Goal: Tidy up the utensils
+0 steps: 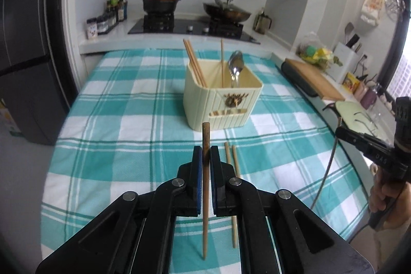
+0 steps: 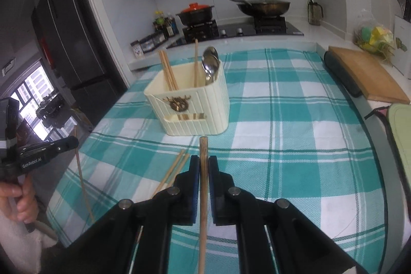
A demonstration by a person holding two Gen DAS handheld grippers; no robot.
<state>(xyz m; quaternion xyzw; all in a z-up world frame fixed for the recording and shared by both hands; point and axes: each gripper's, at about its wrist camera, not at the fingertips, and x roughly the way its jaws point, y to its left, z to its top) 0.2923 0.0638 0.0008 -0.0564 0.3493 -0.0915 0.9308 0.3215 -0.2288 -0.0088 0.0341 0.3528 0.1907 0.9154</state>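
A cream utensil holder [image 1: 221, 99] [image 2: 191, 104] stands on the checked cloth, holding several chopsticks [image 1: 195, 63] [image 2: 168, 73] and spoons [image 1: 236, 67] [image 2: 210, 63]. My left gripper [image 1: 205, 158] is shut on a wooden chopstick [image 1: 205, 186], held upright a little in front of the holder. My right gripper [image 2: 203, 166] is shut on another wooden chopstick [image 2: 203, 197], also in front of the holder. Two loose chopsticks [image 1: 232, 166] [image 2: 174, 168] lie on the cloth between the grippers and the holder.
A teal-and-white checked cloth [image 1: 128, 107] [image 2: 295, 120] covers the table. A wooden cutting board [image 1: 314, 76] [image 2: 367, 76] lies at the right edge. Behind stand a stove with pots [image 1: 160, 3] [image 2: 264, 4] and a dark fridge [image 1: 28, 55] on the left.
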